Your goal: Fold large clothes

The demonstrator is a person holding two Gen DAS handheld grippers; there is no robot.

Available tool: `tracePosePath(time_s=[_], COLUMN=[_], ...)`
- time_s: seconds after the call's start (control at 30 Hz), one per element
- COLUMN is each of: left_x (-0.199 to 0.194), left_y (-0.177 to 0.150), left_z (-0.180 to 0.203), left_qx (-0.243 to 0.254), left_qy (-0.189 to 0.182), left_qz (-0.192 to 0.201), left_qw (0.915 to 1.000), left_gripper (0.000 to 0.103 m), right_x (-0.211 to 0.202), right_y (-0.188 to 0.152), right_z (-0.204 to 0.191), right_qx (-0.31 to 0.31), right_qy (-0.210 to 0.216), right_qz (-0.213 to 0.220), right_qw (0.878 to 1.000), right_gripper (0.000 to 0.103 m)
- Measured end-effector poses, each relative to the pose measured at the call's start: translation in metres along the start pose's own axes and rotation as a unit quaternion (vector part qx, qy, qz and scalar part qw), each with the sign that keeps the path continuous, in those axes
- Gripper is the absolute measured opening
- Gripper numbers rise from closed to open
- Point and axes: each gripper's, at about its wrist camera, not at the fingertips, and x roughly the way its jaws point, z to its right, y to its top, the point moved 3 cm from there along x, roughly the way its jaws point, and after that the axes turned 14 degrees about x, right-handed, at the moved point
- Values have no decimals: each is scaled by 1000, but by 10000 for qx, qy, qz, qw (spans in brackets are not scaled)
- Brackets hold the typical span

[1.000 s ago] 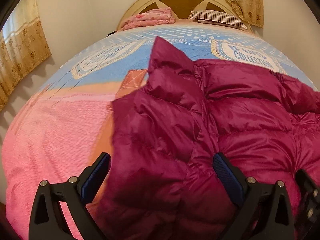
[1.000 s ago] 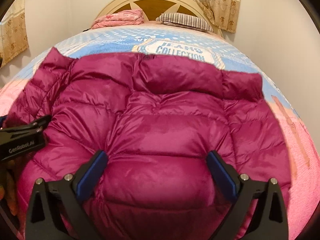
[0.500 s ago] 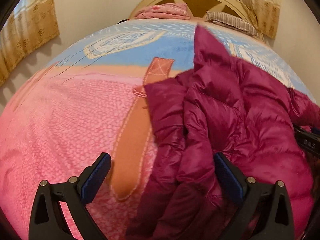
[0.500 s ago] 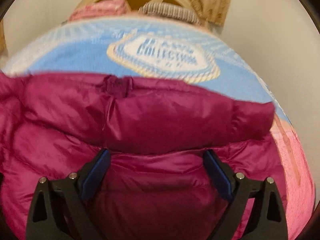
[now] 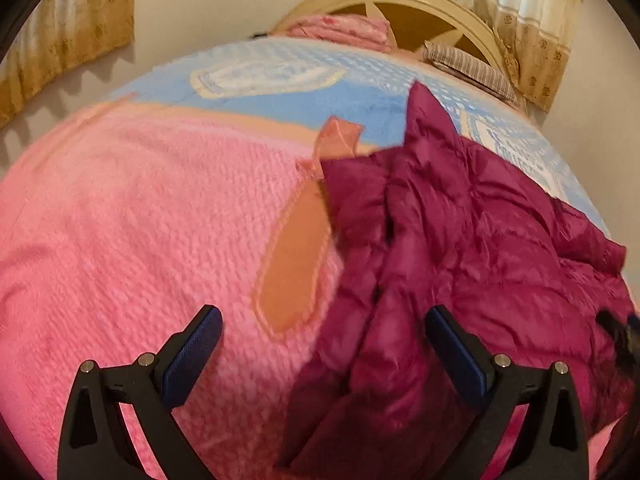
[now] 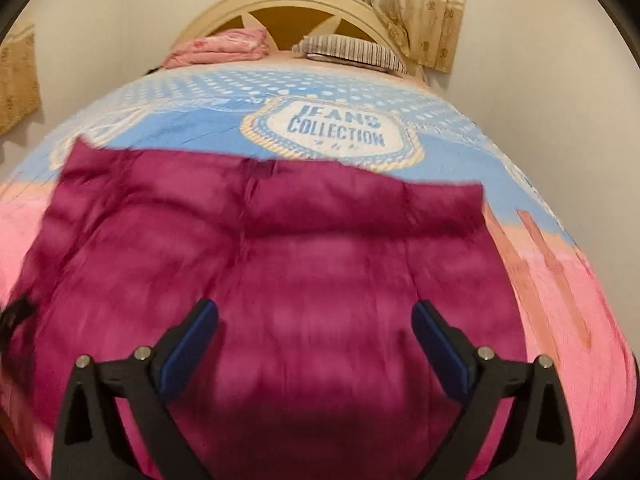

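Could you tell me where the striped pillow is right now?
The striped pillow lies at the head of the bed, against the headboard, right of the folded pink blanket in the right wrist view.

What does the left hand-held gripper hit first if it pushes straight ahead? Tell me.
Probably the left edge of the magenta puffer jacket, bunched up on the pink blanket. The open left hand-held gripper straddles that edge, with bare blanket under its left finger. Depth is hard to judge here.
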Motion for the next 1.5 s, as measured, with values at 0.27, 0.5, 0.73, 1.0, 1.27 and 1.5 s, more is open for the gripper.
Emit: tracePosePath(time_s=[0.27, 0.5, 0.73, 1.0, 1.27, 1.5], left_x=[7, 5, -5, -44, -77, -118], left_y=[-12, -11, -4, -1, -4, 22], left_z=[17, 33, 52, 27, -19, 3], left_qx=[147, 370, 742, 659, 413, 970], left_qy=[-104, -441, -672, -815, -529, -232], left_qz=[-13, 94, 193, 623, 832, 1256], left_qw=[9998, 9983, 9948, 9925, 9943, 9871], left_gripper=[102, 62, 12, 9, 9, 9], right_x=[-3, 6, 6, 1, -10, -50], right_y=[-59, -64, -61, -63, -75, -50], right_z=[5, 2, 6, -4, -55, -28], right_qx=[-316, -474, -457, -556, -944, -867], right_qy=[-173, -271, -268, -391, -156, 527], right_qz=[59, 49, 92, 27, 75, 137], right_qw=[9993, 9985, 9986, 9977, 9954, 9947], right_gripper=[99, 101, 101, 102, 102, 103])
